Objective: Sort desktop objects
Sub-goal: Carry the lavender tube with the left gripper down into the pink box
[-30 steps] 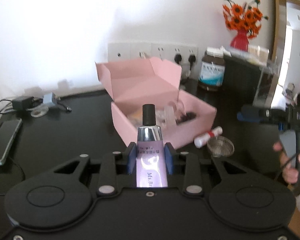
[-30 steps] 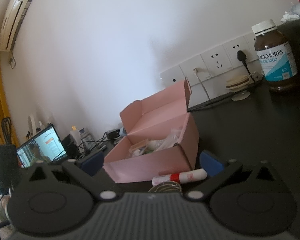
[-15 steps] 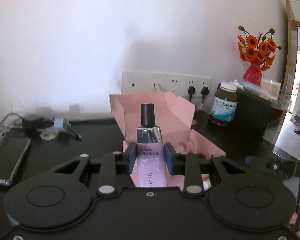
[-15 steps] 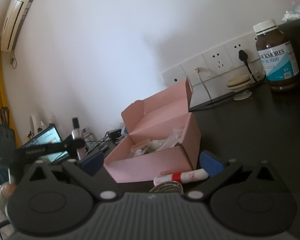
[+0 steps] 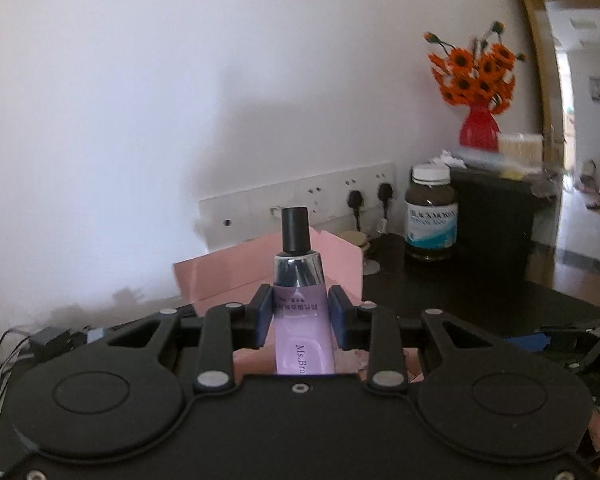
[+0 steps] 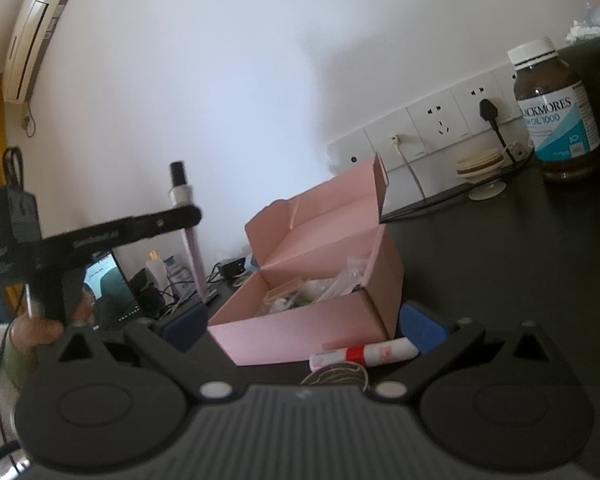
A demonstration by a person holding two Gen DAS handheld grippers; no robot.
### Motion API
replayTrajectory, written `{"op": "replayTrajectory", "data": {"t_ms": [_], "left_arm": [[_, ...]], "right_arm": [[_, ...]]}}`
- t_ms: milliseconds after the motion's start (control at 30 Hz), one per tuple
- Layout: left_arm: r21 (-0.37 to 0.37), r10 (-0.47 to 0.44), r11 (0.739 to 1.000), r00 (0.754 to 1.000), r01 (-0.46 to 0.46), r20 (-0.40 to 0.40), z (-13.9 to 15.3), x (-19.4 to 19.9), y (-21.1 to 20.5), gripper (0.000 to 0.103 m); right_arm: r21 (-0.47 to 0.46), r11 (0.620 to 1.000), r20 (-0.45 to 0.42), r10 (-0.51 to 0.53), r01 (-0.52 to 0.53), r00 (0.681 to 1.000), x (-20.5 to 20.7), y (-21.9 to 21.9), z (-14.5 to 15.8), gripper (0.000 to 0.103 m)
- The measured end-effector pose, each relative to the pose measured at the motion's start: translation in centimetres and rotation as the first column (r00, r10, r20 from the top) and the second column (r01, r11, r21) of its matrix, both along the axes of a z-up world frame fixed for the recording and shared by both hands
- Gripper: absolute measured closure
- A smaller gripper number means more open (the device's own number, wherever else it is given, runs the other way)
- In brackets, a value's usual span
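My left gripper (image 5: 300,309) is shut on a lilac tube (image 5: 305,344) with a black cap, held upright. Behind it stands the raised flap of the open pink box (image 5: 228,276). In the right wrist view the same gripper (image 6: 180,216) hangs above the desk, left of the pink box (image 6: 300,330), with the tube (image 6: 194,252) standing up through its fingers. My right gripper (image 6: 303,325) is open and low on the dark desk, facing the box's front wall. A white tube with a red band (image 6: 364,354) lies between its pads, untouched, and a small round glass dish (image 6: 336,376) sits just in front.
A brown supplement bottle (image 6: 556,120) stands at the back right by the wall sockets (image 6: 440,120). A red vase of orange flowers (image 5: 478,128) tops a black cabinet (image 5: 496,220). A laptop (image 6: 108,284), small bottles and cables crowd the left. A person's hand (image 6: 32,330) holds the left gripper.
My left gripper has risen with the lilac tube and swung towards the pink box, coming into the right wrist view from the left. The right gripper has stayed still.
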State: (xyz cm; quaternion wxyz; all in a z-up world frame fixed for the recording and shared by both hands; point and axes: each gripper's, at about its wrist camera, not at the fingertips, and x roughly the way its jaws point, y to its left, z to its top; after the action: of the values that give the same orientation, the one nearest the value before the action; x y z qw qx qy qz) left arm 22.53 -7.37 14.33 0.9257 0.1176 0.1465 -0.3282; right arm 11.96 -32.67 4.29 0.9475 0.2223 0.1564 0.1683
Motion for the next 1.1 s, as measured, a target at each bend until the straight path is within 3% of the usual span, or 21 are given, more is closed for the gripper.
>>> {"op": "replayTrajectory", "data": {"t_ms": [367, 800, 1100], "left_arm": [[0.137, -0.072, 0.988, 0.997, 0.074, -0.021, -2.5, 1.8, -4.0, 0.072], [0.226, -0.037, 0.973, 0.999, 0.045, -0.040, -3.5, 2.4, -2.2, 0.072], [0.263, -0.074, 0.961, 0.995, 0.089, -0.067, -5.0, 1.9, -2.9, 0.072]], "right_arm": [[-0.005, 1.000, 0.009, 0.008, -0.008, 1.000, -0.1, 0.1, 0.0, 0.001], [-0.017, 0.999, 0.027, 0.028, -0.028, 0.999, -0.4, 0.3, 0.1, 0.001], [-0.021, 0.999, 0.035, 0.037, -0.036, 0.999, -0.4, 0.3, 0.2, 0.001]]}}
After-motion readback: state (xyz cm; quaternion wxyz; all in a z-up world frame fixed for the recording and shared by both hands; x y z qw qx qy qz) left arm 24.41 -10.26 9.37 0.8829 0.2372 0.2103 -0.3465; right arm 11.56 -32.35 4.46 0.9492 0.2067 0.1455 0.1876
